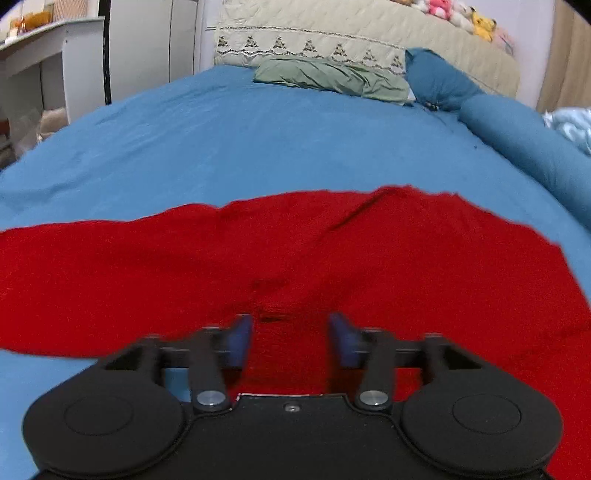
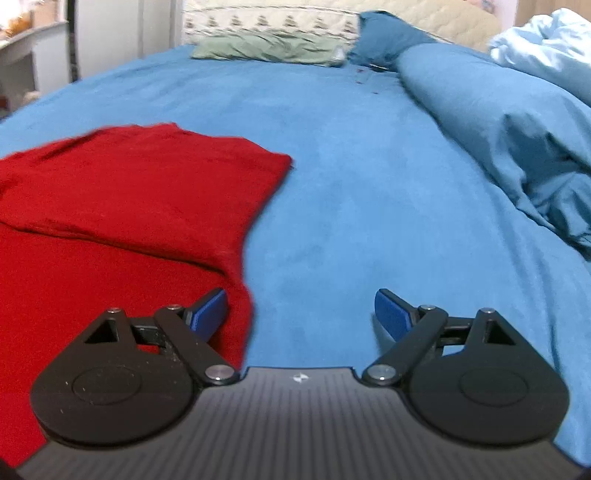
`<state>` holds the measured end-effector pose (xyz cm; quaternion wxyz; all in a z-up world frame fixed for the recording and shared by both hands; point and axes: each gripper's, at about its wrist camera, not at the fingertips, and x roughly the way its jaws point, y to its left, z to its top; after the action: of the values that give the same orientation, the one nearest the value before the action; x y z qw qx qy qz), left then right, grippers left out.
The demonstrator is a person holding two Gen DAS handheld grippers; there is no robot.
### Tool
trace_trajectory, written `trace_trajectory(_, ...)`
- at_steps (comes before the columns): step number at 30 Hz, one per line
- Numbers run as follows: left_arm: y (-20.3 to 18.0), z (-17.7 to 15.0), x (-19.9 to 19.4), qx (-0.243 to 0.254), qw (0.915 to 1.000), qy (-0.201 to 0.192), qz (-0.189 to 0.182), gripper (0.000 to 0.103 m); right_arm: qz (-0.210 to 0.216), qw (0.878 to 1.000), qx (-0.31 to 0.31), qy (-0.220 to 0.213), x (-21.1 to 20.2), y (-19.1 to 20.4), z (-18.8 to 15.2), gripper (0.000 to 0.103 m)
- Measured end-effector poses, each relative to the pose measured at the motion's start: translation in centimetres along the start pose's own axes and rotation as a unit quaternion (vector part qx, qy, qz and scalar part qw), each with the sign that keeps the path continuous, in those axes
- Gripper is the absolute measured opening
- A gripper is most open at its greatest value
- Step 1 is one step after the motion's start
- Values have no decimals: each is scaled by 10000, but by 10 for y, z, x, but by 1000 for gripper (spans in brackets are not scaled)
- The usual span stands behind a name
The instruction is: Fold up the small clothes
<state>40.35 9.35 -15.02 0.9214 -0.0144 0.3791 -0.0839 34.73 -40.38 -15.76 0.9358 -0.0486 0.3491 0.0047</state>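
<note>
A red garment [image 1: 295, 266] lies spread on the blue bed sheet [image 1: 221, 147]. In the left wrist view my left gripper [image 1: 291, 328] hovers over its near middle, jaws open, holding nothing. In the right wrist view the red garment [image 2: 129, 192] lies at the left with a fold across it, and its right edge runs down toward my right gripper [image 2: 300, 310]. That gripper is wide open and empty; its left fingertip [image 2: 210, 310] is over the garment's edge, its right fingertip [image 2: 391, 314] over bare sheet [image 2: 351, 184].
A green pillow [image 1: 332, 77] and a beige quilted headboard cover [image 1: 369, 33] lie at the far end. A rolled blue duvet [image 2: 498, 122] runs along the right side, with a pale blue blanket [image 2: 546, 44] beyond. A white desk [image 1: 44, 48] stands at the left.
</note>
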Motion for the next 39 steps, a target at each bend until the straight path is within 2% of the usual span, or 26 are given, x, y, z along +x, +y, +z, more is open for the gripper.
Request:
trace_trajectory(4,-5,-5,-29,470,9980,-303,294,80,714,9969,27,-331,-17,20,19,103)
trace_trajectory(5,-10,-3,-36,535,9972,-459,259,83,836,9958,43,-383,-15,28,25,103)
trace_trajectory(7,-20,3,-38,610,9959,-661,-62,91,990,9943,110,-385,1,50,38,103)
trace_trajectory(9,-28,10,-30,696,9953,-659,-133,92,1066,9935,263,-316,20,63,45,103)
trace_trajectory(12,-26,24,-1,465,9982,-350,142,92,1077,9922,606,-188,45,73,47,103)
trace_trajectory(14,-13,29,16,74,9997,-212,114,82,1132,9906,748,-149,51,75,45,103)
trace_trajectory(15,-9,30,21,-66,9998,-160,49,65,1155,9904,748,-162,52,76,45,103)
trace_trajectory(16,-3,28,25,-174,9998,-74,-28,41,1154,9906,706,-181,53,78,46,103)
trace_trajectory(17,-2,26,29,-202,9998,-6,-72,32,1146,9911,646,-190,53,79,46,103)
trace_trajectory(18,-5,22,28,-106,9999,-63,-41,20,1141,9915,593,-195,53,79,46,103)
trace_trajectory(21,-18,19,11,401,9967,-647,290,4,1141,9916,544,-259,52,80,48,103)
trace_trajectory(23,-24,17,-1,639,9901,-1097,604,9,1135,9917,508,-332,50,80,50,103)
trace_trajectory(25,-29,17,-6,790,9820,-1334,1078,27,1109,9922,450,-343,51,82,51,103)
trace_trajectory(26,-30,16,-11,754,9802,-1420,1156,35,1094,9925,423,-344,51,83,50,103)
trace_trajectory(28,-28,10,-25,716,9813,-1618,758,73,1101,9925,380,-359,51,85,50,103)
trace_trajectory(30,-34,7,-29,826,9832,-1564,453,77,1118,9925,365,-345,52,87,48,103)
trace_trajectory(32,-42,5,-19,1066,9868,-1222,44,77,1100,9929,357,-272,55,86,45,103)
trace_trajectory(34,-43,3,-5,1094,9904,-818,-213,77,980,9946,296,-154,59,84,39,103)
trace_trajectory(35,-40,2,2,1046,9921,-641,-256,78,918,9953,260,-149,59,82,36,103)
trace_trajectory(37,-31,1,19,793,9964,-287,-103,80,852,9959,264,-175,57,75,27,103)
trace_trajectory(39,-18,0,25,455,9981,-326,-258,89,889,9954,322,-172,55,70,23,103)
